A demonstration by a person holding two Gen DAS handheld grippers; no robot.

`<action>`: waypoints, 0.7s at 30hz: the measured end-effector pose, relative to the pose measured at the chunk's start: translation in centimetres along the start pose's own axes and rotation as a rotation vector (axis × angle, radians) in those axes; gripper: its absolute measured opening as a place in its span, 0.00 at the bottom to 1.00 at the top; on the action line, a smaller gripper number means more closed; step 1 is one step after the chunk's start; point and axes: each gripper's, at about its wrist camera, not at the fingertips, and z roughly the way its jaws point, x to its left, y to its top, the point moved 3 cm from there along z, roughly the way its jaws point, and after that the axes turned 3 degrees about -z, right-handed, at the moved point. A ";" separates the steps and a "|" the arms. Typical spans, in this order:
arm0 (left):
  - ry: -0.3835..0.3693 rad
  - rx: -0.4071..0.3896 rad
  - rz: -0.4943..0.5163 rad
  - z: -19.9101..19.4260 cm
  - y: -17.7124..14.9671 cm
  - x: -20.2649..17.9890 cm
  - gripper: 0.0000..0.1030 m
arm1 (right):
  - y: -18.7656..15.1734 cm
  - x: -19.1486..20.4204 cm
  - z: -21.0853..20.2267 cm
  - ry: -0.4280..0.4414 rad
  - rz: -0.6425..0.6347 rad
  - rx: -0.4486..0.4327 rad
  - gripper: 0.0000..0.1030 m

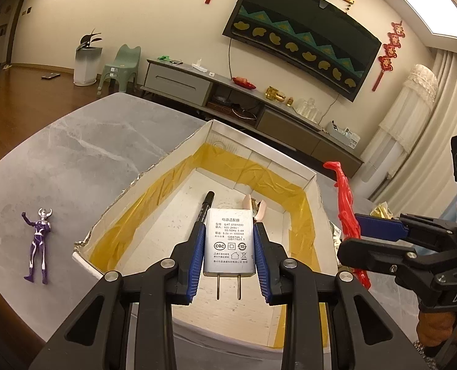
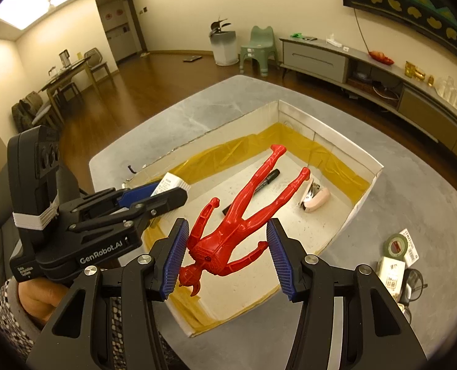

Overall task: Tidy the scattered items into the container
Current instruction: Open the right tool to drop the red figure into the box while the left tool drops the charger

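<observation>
My left gripper [image 1: 229, 226] is shut on a white power adapter [image 1: 229, 243], prongs toward the camera, held above the white cardboard box [image 1: 154, 172] lined with yellow tape. A black marker [image 2: 267, 178] and a pink stapler [image 2: 316, 200] lie inside the box. My right gripper [image 2: 227, 225] holds a red toy figure [image 2: 228, 228] over the box's near end, with the head toward the camera. Its shoulder is against the left pad and its arm reaches the right pad. A purple toy figure [image 1: 38, 240] lies on the grey table [image 1: 74, 141] left of the box.
A green tape roll [image 2: 396, 244], a small white carton [image 2: 390, 273] and glasses [image 2: 414, 280] lie on the table right of the box. A person's hand [image 2: 40, 299] grips the left tool. A TV cabinet and a green chair stand beyond the table.
</observation>
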 end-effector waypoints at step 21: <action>0.013 0.075 -0.036 2.5 0.1 1.1 0.31 | 2.4 -0.8 6.7 -0.026 -0.057 0.174 0.54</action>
